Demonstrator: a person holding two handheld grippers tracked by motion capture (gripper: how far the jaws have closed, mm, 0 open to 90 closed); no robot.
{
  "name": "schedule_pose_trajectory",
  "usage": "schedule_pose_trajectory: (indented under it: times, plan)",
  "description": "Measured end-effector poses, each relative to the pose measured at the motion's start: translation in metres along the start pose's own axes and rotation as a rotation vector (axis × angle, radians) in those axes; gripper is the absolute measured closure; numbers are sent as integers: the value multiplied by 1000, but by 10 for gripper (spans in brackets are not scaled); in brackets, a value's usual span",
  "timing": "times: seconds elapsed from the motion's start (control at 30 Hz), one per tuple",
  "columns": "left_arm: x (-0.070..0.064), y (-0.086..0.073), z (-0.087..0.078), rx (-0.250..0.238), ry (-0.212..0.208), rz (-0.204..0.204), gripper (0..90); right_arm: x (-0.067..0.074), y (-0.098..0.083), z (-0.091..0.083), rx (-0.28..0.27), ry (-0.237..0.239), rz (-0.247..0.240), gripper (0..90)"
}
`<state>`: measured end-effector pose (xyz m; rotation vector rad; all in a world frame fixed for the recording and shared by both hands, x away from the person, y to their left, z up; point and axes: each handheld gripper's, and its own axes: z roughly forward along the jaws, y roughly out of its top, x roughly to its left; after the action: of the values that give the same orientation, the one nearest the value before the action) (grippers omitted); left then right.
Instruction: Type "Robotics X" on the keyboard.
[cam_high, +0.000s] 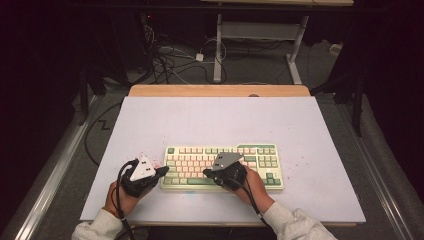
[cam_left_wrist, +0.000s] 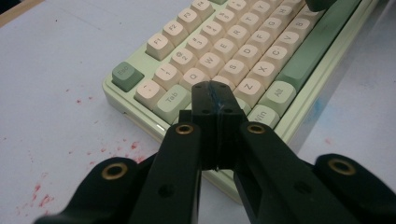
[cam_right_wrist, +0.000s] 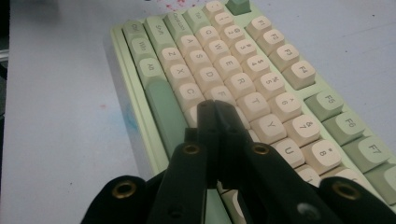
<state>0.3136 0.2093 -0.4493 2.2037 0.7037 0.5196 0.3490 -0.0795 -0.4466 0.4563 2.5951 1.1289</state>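
Both grippers' jaws were closed, empty: left gripper (cam_high: 161, 171) at keyboard's (cam_high: 260, 155) left end, right gripper (cam_high: 206, 173) over its letter keys; keyboard sat mid-desk (cam_high: 210, 120), near front edge.

keyboard (cam_left_wrist: 243, 60) cut off, claw hides keys
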Motion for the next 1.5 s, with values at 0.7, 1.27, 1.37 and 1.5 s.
schedule_pose_trajectory:
  times: [0.7,1.27,1.37,1.5]
  plan:
    - [-27,44,37,-7,-114,60,876,-9,-1,-32,-64,-52,18,900]
    - [-42,64,66,42,-171,103,876,-19,-6,-53,-93,-82,37,900]
    - [-41,63,67,38,-175,98,876,-19,-6,-52,-92,-81,38,900]
    - [-45,65,69,36,-185,109,876,-21,-7,-52,-87,-83,33,900]
